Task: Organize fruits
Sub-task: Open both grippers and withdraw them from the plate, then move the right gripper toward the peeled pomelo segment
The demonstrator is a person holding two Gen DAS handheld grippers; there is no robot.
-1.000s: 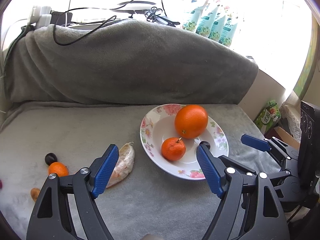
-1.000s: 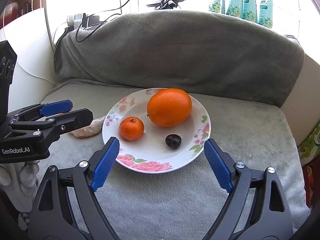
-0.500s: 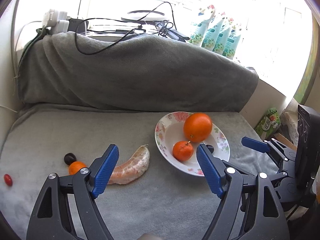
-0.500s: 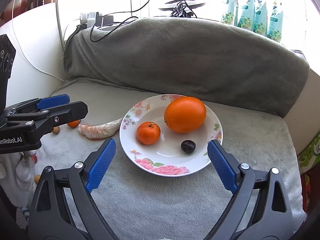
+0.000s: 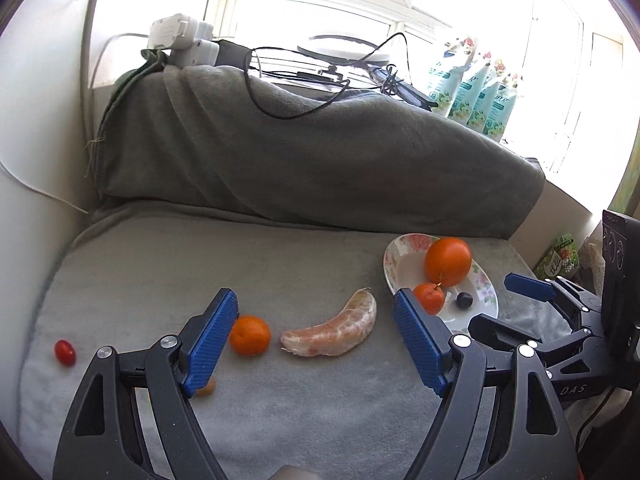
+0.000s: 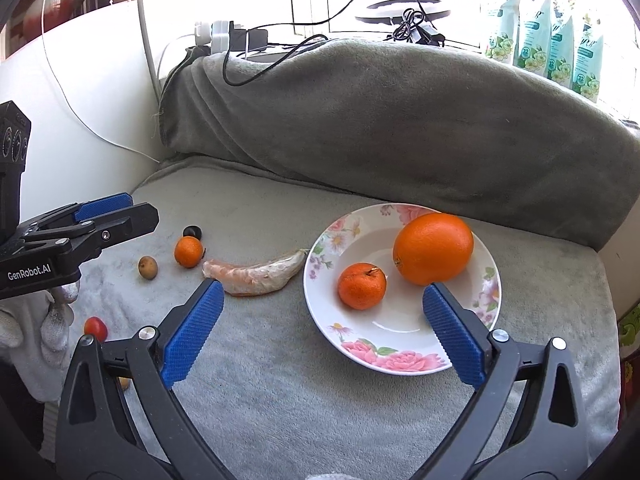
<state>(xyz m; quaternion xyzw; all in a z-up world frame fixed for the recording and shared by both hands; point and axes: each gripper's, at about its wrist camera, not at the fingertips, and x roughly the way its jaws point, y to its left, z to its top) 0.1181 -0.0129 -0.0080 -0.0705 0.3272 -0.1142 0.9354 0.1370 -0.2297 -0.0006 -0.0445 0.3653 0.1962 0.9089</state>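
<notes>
A floral plate [image 6: 404, 354] holds a large orange [image 6: 433, 248] and a small mandarin [image 6: 362, 286]; in the left wrist view the plate [image 5: 486, 302] also holds a dark grape [image 5: 464, 299]. On the grey blanket lie a peeled pomelo segment [image 5: 334, 330], a loose mandarin [image 5: 249, 335], a cherry tomato [image 5: 65, 352] and a small brown fruit [image 6: 147, 267]. My left gripper [image 5: 316, 336] is open and empty, above the segment and mandarin. My right gripper [image 6: 320, 328] is open and empty, over the plate's near left rim.
A blanket-covered hump [image 5: 320, 168] rises behind the flat area. Cables and a power strip [image 5: 180, 40] lie on top, with green pouches [image 5: 476, 92] at the window. A white wall [image 6: 80, 120] bounds the left side. A dark fruit [image 6: 192, 232] sits behind the loose mandarin.
Both grippers have pulled back and swung left. The plate now sits further right in both views and the loose fruits on the blanket have come into view. Both stay open.
</notes>
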